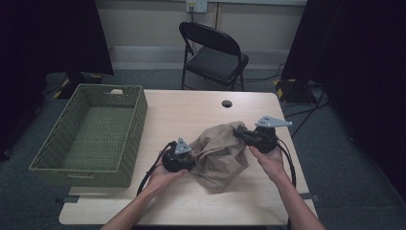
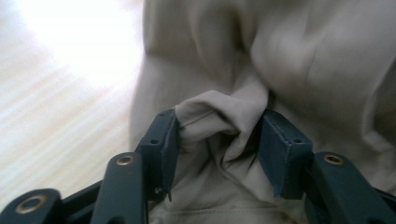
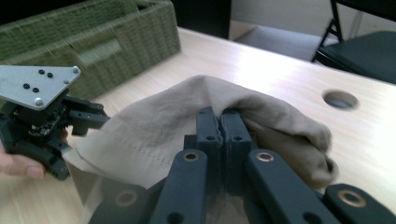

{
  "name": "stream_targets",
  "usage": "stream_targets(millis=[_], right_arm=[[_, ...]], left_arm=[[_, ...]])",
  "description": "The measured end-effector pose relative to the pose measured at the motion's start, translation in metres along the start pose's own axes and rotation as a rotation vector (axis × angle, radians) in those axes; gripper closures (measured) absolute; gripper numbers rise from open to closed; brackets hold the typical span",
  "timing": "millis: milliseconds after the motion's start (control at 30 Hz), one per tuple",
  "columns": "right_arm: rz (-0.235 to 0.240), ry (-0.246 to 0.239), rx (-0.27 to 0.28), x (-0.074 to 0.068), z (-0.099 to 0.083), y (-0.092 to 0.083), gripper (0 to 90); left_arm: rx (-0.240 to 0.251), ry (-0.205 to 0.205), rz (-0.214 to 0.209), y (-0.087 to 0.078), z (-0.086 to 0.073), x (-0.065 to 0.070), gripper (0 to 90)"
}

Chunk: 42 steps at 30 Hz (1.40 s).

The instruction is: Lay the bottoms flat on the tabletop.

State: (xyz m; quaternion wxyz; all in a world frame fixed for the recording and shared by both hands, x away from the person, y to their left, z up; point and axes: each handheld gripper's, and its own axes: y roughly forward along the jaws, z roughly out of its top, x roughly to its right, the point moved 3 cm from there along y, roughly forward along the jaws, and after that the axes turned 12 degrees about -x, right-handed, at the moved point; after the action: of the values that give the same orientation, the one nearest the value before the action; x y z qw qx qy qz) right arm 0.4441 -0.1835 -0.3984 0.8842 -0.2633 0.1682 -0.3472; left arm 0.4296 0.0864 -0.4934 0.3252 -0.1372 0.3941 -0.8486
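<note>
A beige cloth point(image 1: 220, 154) lies crumpled on the light wooden bench point(image 1: 191, 115), in the right half of it, near the person's edge. It is bunched into a loose heap. In the high view its long axis runs from the lower left to the upper right, between the two grippers, and the upper right end is lifted a little from the bench.

The left hand-held gripper point(image 1: 184, 160) is at the left end of the cloth. In the left gripper view its jaws stand about half apart, and a thick fold of the cloth point(image 2: 219, 121) is bunched between them; the fabric touches both pads point(image 2: 163, 140), so it has hold of this fold.

The right hand-held gripper point(image 1: 244, 135) is at the upper right end of the cloth. In the right gripper view its two jaws are pressed together with almost no gap, and a thin edge of the cloth point(image 3: 187, 121) is pinched between them; the fabric hangs down on both sides. The same view shows the left hand-held gripper point(image 3: 88, 119) farther off, at the other end of the cloth.

A green woven basket point(image 1: 86, 167) stands on the left part of the bench, well apart from the cloth. A black folding chair point(image 1: 213, 52) stands behind the bench.
</note>
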Motion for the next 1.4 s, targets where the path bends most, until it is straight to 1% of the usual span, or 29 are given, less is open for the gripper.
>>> stream_targets(millis=[67, 100, 133, 167, 200, 233, 267, 300, 333, 367, 433, 467, 533, 600, 667, 700, 767, 833, 867, 900, 967, 1000, 1033, 1067, 1133, 1167, 1267, 1333, 1400], right_arm=[[-0.003, -0.012, 0.003, -0.003, 0.009, 0.004, 88.1], [-0.005, -0.006, 0.007, -0.003, 0.012, 0.006, 88.1], [0.006, 0.01, 0.011, -0.002, 0.015, 0.009, 88.0], [-0.001, 0.002, 0.002, -0.001, 0.016, 0.012, 88.0], [-0.011, 0.0, -0.004, -0.001, 0.018, 0.014, 87.9], [-0.011, 0.007, -0.008, -0.001, 0.02, 0.017, 87.8], [-0.008, 0.01, -0.011, 0.0, 0.022, 0.02, 87.7], [-0.012, 0.007, -0.011, -0.001, 0.024, 0.023, 87.5], [-0.014, 0.005, -0.012, -0.002, 0.025, 0.025, 87.3], [-0.013, 0.003, -0.012, -0.003, 0.027, 0.027, 87.1], [-0.013, 0.0, -0.017, -0.006, 0.03, 0.031, 86.9], [-0.008, -0.002, -0.02, -0.007, 0.03, 0.034, 86.7], [-0.017, -0.01, -0.029, -0.009, 0.031, 0.037, 86.5], [-0.007, -0.008, -0.026, -0.012, 0.031, 0.037, 86.3], [0.01, -0.013, -0.025, -0.015, 0.031, 0.036, 86.0], [0.013, -0.019, -0.028, -0.017, 0.031, 0.035, 85.4], [0.026, -0.024, -0.019, -0.019, 0.03, 0.032, 82.5], [0.039, -0.028, -0.01, -0.021, 0.029, 0.028, 72.0], [0.027, -0.025, -0.012, -0.021, 0.027, 0.024, 63.4], [0.012, -0.026, -0.006, -0.02, 0.025, 0.02, 57.9], [0.015, -0.012, 0.012, -0.017, 0.018, 0.013, 49.5], [-0.001, 0.001, 0.01, -0.012, 0.012, 0.007, 45.0], [-0.02, 0.003, 0.017, -0.01, 0.009, 0.004, 41.9], [-0.041, 0.018, 0.031, -0.006, 0.002, -0.003, 39.1], [-0.033, 0.045, 0.045, 0.001, -0.007, -0.01, 36.9], [-0.054, 0.055, 0.041, 0.005, -0.015, -0.012, 35.6], [-0.068, 0.07, -0.011, 0.012, -0.035, -0.008, 34.9], [-0.06, 0.088, -0.064, 0.016, -0.052, 0.0, 33.3], [-0.065, 0.093, -0.114, 0.018, -0.065, 0.01, 32.0]], left_arm=[[0.058, -0.029, -0.002, -0.015, 0.006, -0.007, 44.5], [0.126, -0.055, 0.016, -0.028, 0.009, -0.012, 44.1], [0.16, -0.079, 0.011, -0.036, 0.012, -0.016, 40.8], [0.169, -0.095, -0.005, -0.041, 0.015, -0.02, 38.9], [0.214, -0.127, -0.041, -0.048, 0.018, -0.022, 36.1], [0.25, -0.133, -0.064, -0.053, 0.022, -0.022, 33.7], [0.258, -0.115, -0.063, -0.055, 0.026, -0.021, 32.5], [0.253, -0.1, -0.084, -0.053, 0.028, -0.018, 28.7], [0.24, -0.106, -0.126, -0.049, 0.031, -0.014, 24.5], [0.229, -0.095, -0.155, -0.044, 0.033, -0.008, 22.2], [0.2, -0.059, -0.179, -0.032, 0.037, 0.002, 16.9], [0.195, -0.053, -0.201, -0.026, 0.039, 0.007, 15.9], [0.183, -0.042, -0.207, -0.018, 0.044, 0.015, 15.6], [0.204, -0.031, -0.248, -0.01, 0.049, 0.025, 15.3], [0.169, -0.012, -0.209, -0.002, 0.052, 0.028, 18.7], [0.139, -0.012, -0.192, 0.003, 0.054, 0.029, 23.2], [0.115, 0.003, -0.184, 0.008, 0.058, 0.029, 59.3], [0.102, 0.023, -0.141, 0.011, 0.06, 0.025, 83.6], [0.102, 0.007, -0.14, 0.01, 0.06, 0.022, 89.0], [0.104, -0.004, -0.132, 0.008, 0.059, 0.018, 89.4], [0.111, -0.028, -0.118, 0.001, 0.056, 0.009, 89.7], [0.123, -0.049, -0.119, -0.002, 0.056, 0.004, 89.7], [0.145, -0.086, -0.136, -0.007, 0.054, -0.004, 89.8], [0.155, -0.102, -0.129, -0.01, 0.052, -0.009, 89.8], [0.154, -0.136, -0.112, -0.015, 0.047, -0.022, 89.8], [0.15, -0.138, -0.098, -0.016, 0.045, -0.026, 89.8], [0.097, -0.123, -0.042, -0.015, 0.037, -0.033, 89.8], [0.079, -0.162, -0.057, -0.012, 0.029, -0.04, 89.8], [0.064, -0.196, -0.04, -0.008, 0.021, -0.045, 89.8]])
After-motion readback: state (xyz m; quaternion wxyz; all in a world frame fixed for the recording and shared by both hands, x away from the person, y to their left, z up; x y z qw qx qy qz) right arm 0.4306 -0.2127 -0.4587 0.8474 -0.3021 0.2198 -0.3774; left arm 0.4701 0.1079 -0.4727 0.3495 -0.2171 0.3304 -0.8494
